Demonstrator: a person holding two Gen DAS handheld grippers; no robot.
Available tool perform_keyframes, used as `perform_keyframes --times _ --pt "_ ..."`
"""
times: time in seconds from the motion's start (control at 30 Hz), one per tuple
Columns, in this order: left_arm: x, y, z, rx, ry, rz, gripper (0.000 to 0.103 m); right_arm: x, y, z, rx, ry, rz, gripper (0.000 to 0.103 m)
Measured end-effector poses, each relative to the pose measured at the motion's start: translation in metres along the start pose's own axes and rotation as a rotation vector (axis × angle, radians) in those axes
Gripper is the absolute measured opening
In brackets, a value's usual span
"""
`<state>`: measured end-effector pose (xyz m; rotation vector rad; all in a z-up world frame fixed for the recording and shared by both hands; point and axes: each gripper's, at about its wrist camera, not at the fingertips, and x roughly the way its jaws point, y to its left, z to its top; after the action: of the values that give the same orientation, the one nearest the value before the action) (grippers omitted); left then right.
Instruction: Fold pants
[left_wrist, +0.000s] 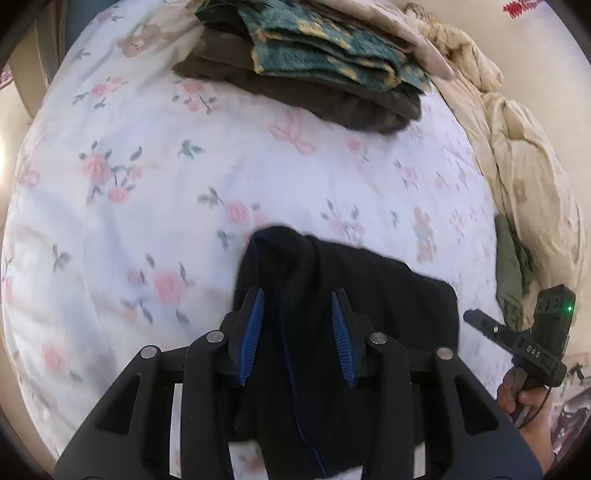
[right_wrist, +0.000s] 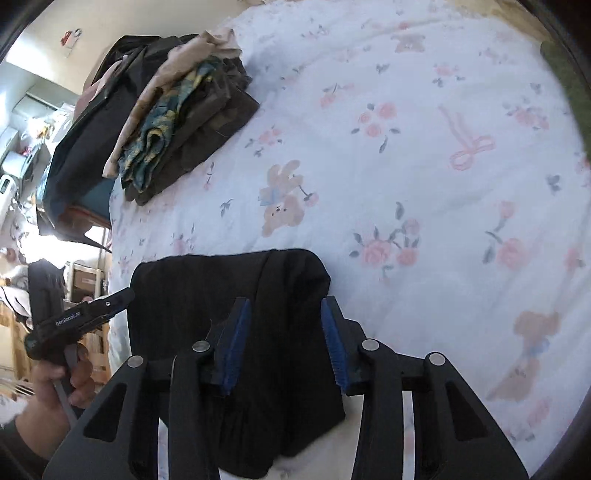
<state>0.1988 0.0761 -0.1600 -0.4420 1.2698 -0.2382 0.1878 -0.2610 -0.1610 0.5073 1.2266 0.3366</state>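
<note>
Black pants (left_wrist: 373, 295) with a thin blue seam lie bunched in a folded bundle on the floral bed sheet (left_wrist: 147, 184). My left gripper (left_wrist: 298, 293) points down over them. Its blue pads (left_wrist: 255, 325) stand apart on either side of the cloth and do not press it. In the right wrist view the same pants (right_wrist: 192, 295) lie under my right gripper (right_wrist: 284, 301), whose pads (right_wrist: 334, 343) also stand apart without pinching. Each wrist view shows the other gripper at its edge, held in a hand (right_wrist: 70, 373).
A stack of folded clothes (left_wrist: 314, 74) (right_wrist: 177, 122) sits at the far side of the bed. A crumpled cream duvet (left_wrist: 517, 147) and an olive garment (left_wrist: 511, 273) lie along the right. The bed's edge (right_wrist: 114, 258) drops off to a cluttered room.
</note>
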Motion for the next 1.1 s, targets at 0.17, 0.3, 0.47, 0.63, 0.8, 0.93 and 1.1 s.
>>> perform_keyframes --times 0.17,0.3,0.47,0.63,0.8,0.93,1.1 --pt "0.02 -0.011 0.013 0.028 0.017 -0.038 0.032 0.034 0.009 0.009 -0.064 0.046 0.013 0.014" --pt "0.027 -0.018 0.013 0.1 0.031 0.032 0.003 0.03 0.017 0.005 -0.132 0.031 -0.003 0.006" --pt "0.022 -0.013 0.023 0.114 0.002 0.076 0.003 0.008 0.009 0.013 -0.116 -0.052 -0.027 0.005" --pt "0.021 -0.008 0.025 0.04 0.01 0.028 0.026 0.014 0.004 0.012 -0.08 -0.013 -0.021 0.018" --pt "0.001 -0.004 0.034 0.006 -0.089 -0.012 0.041 -0.006 -0.011 0.02 -0.011 -0.064 0.015 0.022" --pt "0.02 -0.004 0.04 -0.008 -0.042 -0.006 0.039 0.008 -0.023 0.03 0.089 -0.032 0.095 0.023" --pt "0.037 -0.016 0.042 0.011 -0.025 0.015 0.037 0.033 -0.026 0.028 0.116 0.029 0.101 0.023"
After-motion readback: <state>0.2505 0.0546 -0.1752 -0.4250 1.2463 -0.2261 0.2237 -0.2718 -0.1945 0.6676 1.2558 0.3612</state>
